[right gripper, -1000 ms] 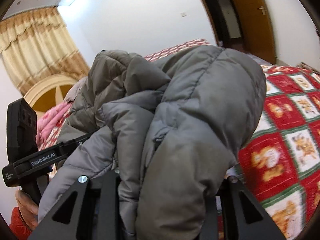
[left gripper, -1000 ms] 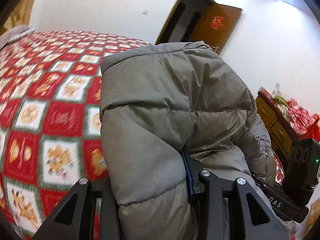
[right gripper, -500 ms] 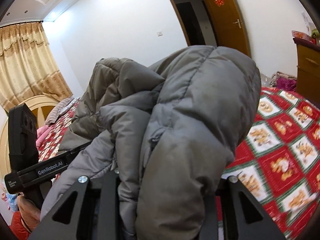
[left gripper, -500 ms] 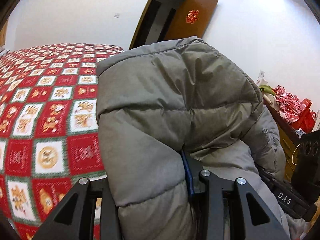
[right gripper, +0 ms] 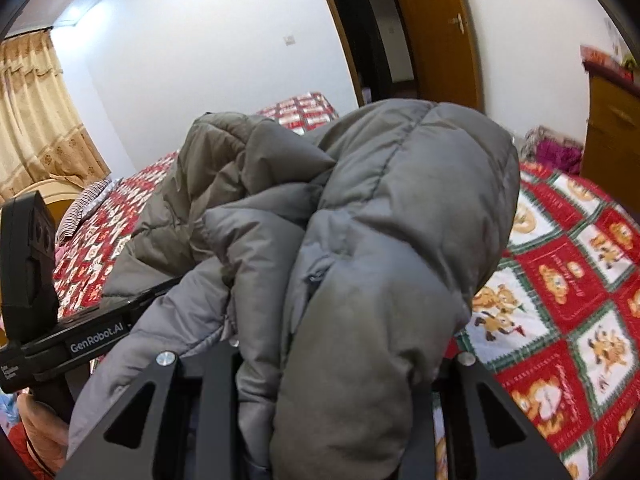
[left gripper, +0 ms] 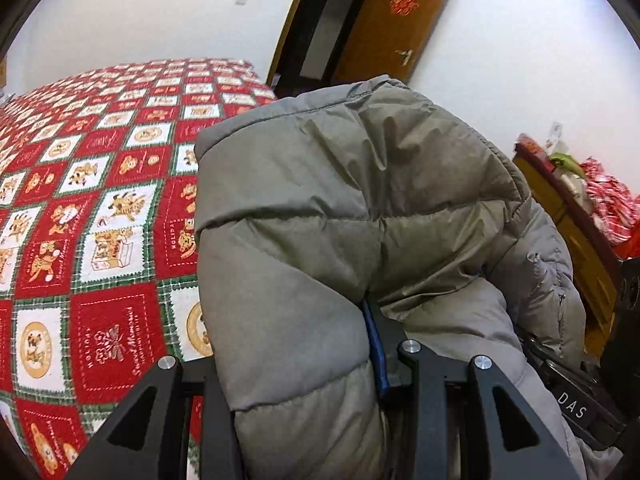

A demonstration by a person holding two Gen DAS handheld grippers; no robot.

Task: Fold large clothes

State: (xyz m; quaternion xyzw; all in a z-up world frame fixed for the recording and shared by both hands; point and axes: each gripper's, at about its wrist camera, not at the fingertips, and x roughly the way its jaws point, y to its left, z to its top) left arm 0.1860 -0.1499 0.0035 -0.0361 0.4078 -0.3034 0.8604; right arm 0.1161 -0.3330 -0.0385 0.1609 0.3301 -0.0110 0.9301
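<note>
Room: a bedroom is being shown, white walls, a brown door (left gripper: 394, 28) standing open on a dark doorway, tan curtains (right gripper: 36, 116) hanging at the left of the right wrist view.
Bed: a red, white and green checked quilt (left gripper: 104, 216) with little cartoon squares is being spread right across it; it's filling the left of the left wrist view and the right of the right wrist view.
Dresser: a wooden one (left gripper: 576, 240) is standing by the wall, with red patterned stuff being piled on top.
Jacket: a big grey puffer jacket (left gripper: 360, 220) is being held up above the quilt, bunched and draped over both tools, so most of each view is being blocked by it. In the right wrist view the jacket (right gripper: 392, 240) is hanging in thick folds, one sleeve-like lump being dropped down the middle.
Left gripper (left gripper: 304, 380): the jaws are being kept partly apart with a fat roll of jacket pinched between them; a blue pad is being pressed into the fabric on the right side.
Right gripper (right gripper: 320, 380): same deal, narrow gap, padded fabric being squeezed between the jaws, fingertips being buried under it.
Other bits: the left tool's black body marked GenRobot.AI (right gripper: 96, 336) is being seen at the left of the right wrist view, and a hand (right gripper: 44, 436) is being wrapped round its handle below.
</note>
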